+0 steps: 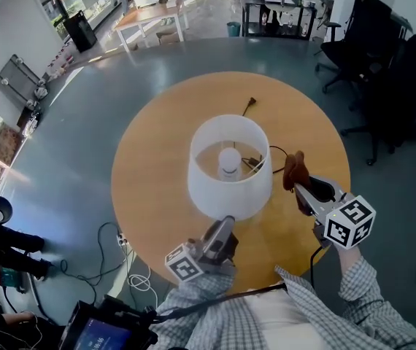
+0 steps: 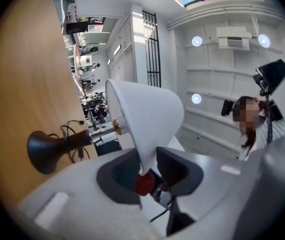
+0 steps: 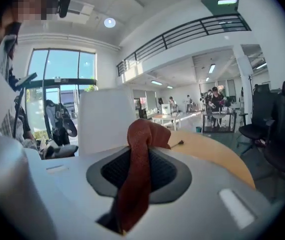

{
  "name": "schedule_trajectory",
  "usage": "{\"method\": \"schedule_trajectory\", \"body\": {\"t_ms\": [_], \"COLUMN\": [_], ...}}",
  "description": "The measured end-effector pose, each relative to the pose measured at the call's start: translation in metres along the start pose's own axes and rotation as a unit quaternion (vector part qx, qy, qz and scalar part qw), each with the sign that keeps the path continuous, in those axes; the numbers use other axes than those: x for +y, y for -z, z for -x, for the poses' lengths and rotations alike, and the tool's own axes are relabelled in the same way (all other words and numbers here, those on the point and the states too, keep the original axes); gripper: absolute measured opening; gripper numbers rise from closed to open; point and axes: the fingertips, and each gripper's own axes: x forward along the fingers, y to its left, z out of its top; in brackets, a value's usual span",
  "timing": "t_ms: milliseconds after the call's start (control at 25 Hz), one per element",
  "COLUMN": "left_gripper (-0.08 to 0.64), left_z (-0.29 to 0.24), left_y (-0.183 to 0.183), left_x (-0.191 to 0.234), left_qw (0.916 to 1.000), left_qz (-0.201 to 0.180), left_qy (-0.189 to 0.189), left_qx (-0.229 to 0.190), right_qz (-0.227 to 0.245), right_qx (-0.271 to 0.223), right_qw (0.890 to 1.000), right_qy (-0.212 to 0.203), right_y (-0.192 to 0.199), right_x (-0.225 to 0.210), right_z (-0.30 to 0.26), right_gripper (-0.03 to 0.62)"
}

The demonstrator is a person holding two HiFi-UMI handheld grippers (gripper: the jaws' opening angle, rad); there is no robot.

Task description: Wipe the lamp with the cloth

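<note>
two grips, left tool clamped on lampshade rim, right tool pinching brown cloth

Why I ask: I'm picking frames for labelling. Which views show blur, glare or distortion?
Head view: sharp, evenly lit, edges bowed. Left gripper view: heavy fisheye, dark corners, wall lights flare, lampshade crisp. Right gripper view: fisheye too, bright window, cloth close up and slightly soft.

One lamp, one cloth, two hand-held grippers.
</note>
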Motion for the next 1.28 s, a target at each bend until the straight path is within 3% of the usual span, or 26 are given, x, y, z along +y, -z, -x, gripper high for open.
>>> {"method": "schedule_trajectory", "body": {"t_ms": [200,360,720,840,1120,1280], "left_gripper": [0.103,0.103,0.103,0.103,0.103,0.103], "left_z": [-0.001,-0.001,-0.005,-0.004,-0.001,-0.003], "left_y": [0.001,0.0,0.006,0.011,0.001,0.0], "left_x": [0.0,-0.003,0.0,0.001,-0.004,-0.003], "left_qw": [1.0,1.0,1.0,0.9999,1.0,1.0], "left_qz": [-0.003,-0.005,-0.008,-0.011,-0.008,-0.007], "left_qy": [-0.002,-0.005,-0.003,-0.002,0.001,0.002], "left_qx": [-0.001,0.0,0.001,0.001,-0.001,-0.001], "right_qz": [0.014,0.006,-0.093,-0.095,-0.044,-0.01], "right_qx": [-0.116,-0.15,-0.082,-0.059,-0.06,-0.022], "right_qw": [0.992,0.985,0.988,0.988,0.976,0.967], "right_qy": [-0.05,-0.088,-0.094,-0.11,-0.203,-0.252], "right_y": [-0.104,-0.133,-0.056,-0.041,-0.105,-0.128], "right_x": [0.026,0.045,0.008,0.0,0.017,0.022], "right_z": [0.001,-0.011,-0.06,-0.063,-0.086,-0.113], "right_gripper": [0.095,0.097,0.097,0.098,0.098,0.098]}}
